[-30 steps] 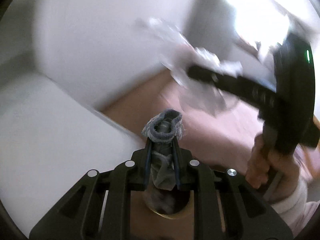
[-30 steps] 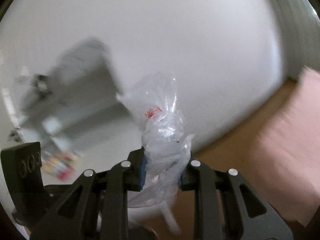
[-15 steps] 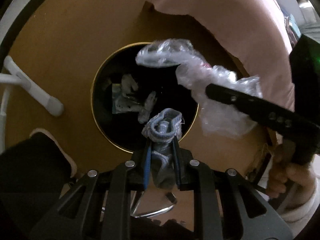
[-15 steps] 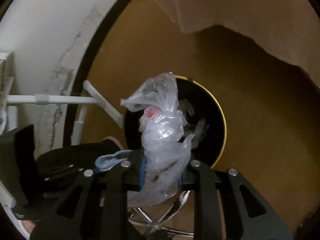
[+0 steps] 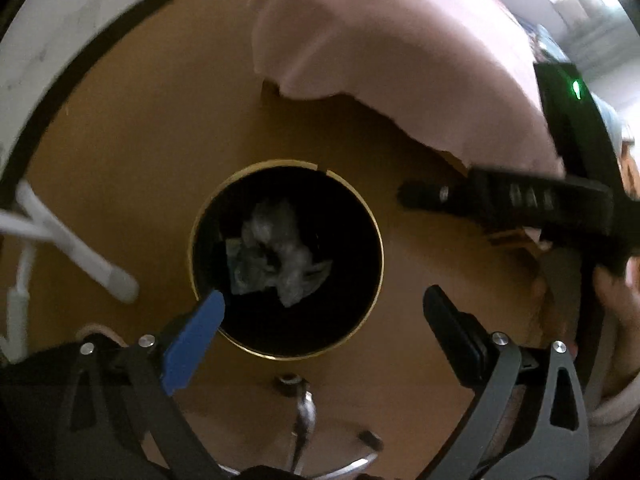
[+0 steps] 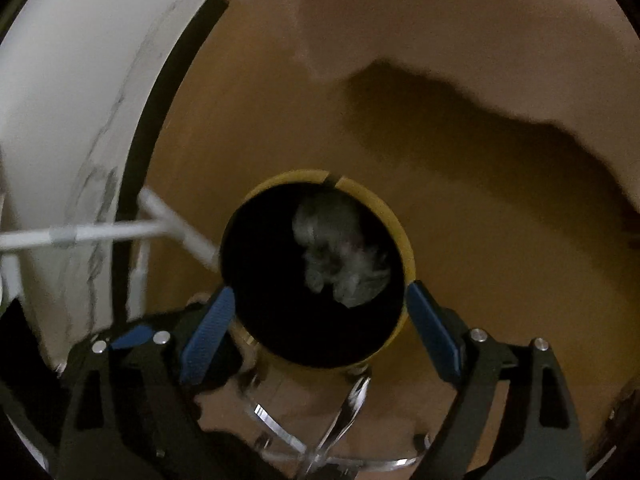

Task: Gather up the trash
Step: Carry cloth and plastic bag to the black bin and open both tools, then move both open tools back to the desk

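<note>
While I hold both claws, left [image 5: 324,300] and right [image 6: 320,300], apart, crumpled grey-white trash [image 5: 276,252] lies inside the black bin [image 5: 362,216].

Black tool [image 6: 320,304] frames, blue pads, silver screws.

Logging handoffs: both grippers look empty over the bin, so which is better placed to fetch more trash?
Left, marginally. Both are open and empty; the right gripper still straddles the bin, while the left gripper sits slightly clearer.
</note>
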A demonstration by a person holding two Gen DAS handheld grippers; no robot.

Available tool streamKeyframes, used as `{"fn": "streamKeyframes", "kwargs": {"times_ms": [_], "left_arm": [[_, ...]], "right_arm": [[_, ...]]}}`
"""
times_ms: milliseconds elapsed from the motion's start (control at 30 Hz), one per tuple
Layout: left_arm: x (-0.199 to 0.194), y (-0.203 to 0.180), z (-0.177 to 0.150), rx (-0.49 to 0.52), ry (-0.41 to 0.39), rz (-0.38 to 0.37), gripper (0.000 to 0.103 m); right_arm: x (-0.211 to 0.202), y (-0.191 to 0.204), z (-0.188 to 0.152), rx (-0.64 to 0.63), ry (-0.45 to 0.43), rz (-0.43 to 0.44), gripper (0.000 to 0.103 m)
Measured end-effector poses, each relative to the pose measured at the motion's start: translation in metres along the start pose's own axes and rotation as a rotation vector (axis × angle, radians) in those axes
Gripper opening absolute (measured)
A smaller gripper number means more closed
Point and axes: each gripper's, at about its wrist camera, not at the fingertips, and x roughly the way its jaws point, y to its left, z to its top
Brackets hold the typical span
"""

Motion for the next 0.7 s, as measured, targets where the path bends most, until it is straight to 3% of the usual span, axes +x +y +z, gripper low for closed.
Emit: {"fn": "streamKeyframes", "kwargs": {"times_ms": [67, 133, 233, 300, 367, 400, 433, 533, 633, 700], "left_arm": [[-0.023, -0.012, 0.001, 0.045, -0.077, 0.003, 0.097], [-0.059, -0.027, 0.004, 0.084, -0.205, 0.015, 0.097], [-0.127, -0.051, 0.006, 0.141, -0.394, 0.039, 0.097], [-0.183, -0.063, 0.002, 0.185, -0.52, 0.024, 0.097], [-0.245, -0.066, -0.013, 0.204, -0.686, -0.001, 0.097], [-0.277, -0.064, -0.026, 0.21, -0.764, -0.012, 0.097], [-0.304, -0.06, -0.04, 0.207, -0.831, -0.004, 0.097], [-0.373, -0.035, -0.084, 0.156, -1.013, 0.075, 0.097], [-0.421, 0.009, -0.132, 0.044, -1.115, 0.201, 0.097], [-0.448, 0.049, -0.171, -0.09, -1.151, 0.305, 0.097]], "right_arm": [[-0.029, 0.0, 0.0, 0.009, -0.141, -0.076, 0.085], [-0.071, 0.001, -0.006, 0.051, -0.326, -0.138, 0.09], [-0.146, 0.011, -0.026, 0.107, -0.691, -0.279, 0.096], [-0.191, 0.038, -0.049, 0.071, -0.957, -0.421, 0.096], [-0.22, 0.07, -0.064, -0.006, -1.095, -0.469, 0.096], [-0.227, 0.08, -0.067, -0.035, -1.113, -0.429, 0.096], [-0.237, 0.095, -0.072, -0.072, -1.124, -0.333, 0.096], [-0.25, 0.142, -0.082, -0.123, -1.133, -0.136, 0.096], [-0.253, 0.201, -0.091, -0.249, -1.085, 0.046, 0.096], [-0.246, 0.259, -0.103, -0.434, -0.988, 0.228, 0.096]]}}
